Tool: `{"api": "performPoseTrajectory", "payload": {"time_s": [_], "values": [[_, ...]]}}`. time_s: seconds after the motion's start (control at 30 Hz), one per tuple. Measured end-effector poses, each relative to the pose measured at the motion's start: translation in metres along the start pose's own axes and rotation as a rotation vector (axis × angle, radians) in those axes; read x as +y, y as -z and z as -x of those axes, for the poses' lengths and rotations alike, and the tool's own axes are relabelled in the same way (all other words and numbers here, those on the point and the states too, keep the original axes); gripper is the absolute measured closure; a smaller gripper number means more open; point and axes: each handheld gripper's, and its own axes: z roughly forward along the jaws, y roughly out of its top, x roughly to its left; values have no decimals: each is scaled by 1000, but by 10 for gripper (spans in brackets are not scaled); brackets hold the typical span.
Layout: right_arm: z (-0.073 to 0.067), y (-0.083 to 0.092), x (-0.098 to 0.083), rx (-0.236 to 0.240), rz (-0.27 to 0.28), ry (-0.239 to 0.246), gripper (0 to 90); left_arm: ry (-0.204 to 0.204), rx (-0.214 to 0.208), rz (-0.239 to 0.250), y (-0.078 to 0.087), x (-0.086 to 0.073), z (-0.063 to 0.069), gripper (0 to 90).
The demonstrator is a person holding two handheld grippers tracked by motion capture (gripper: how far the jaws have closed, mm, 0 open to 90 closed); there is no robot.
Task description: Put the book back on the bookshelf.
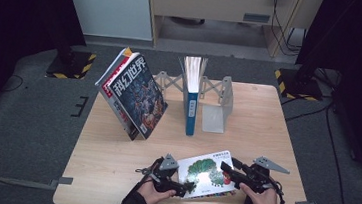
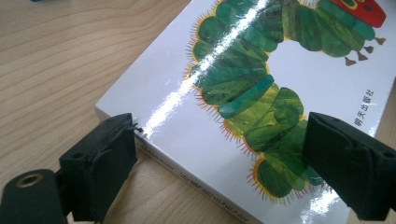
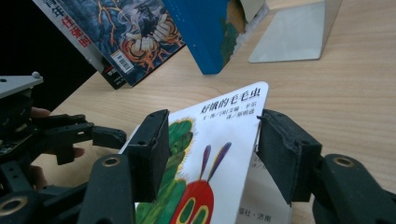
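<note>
A white picture book (image 1: 205,177) with a green caterpillar on its cover lies flat near the table's front edge. My left gripper (image 1: 187,187) is at its near left corner. In the left gripper view the left gripper (image 2: 219,158) stands open, with one jaw beside the book's spine corner (image 2: 140,135) and the other over the cover. My right gripper (image 1: 226,170) is at the book's right end. In the right gripper view the right gripper (image 3: 212,149) is open astride the cover's raised corner (image 3: 233,126), a page showing beneath it.
A dark magazine (image 1: 134,95) leans tilted at the back left. A blue book (image 1: 192,103) stands upright in a metal expanding bookend (image 1: 217,110) at the back middle. Bare wooden table (image 1: 113,156) lies to the left and behind the picture book.
</note>
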Motion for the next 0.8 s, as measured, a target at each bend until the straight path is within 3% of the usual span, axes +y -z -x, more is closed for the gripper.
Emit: {"api": "performPoseTrajectory", "payload": {"time_s": [0.23, 0.5, 0.8], "values": [[-5, -7, -4, 45, -81, 25, 485, 5, -16, 5, 0, 0, -1, 68], [0, -22, -6, 84, -181, 7, 532, -5, -14, -4, -2, -1, -3, 47], [5, -23, -3, 117, -188, -39, 622, 6, -16, -14, -3, -1, -7, 28]]}}
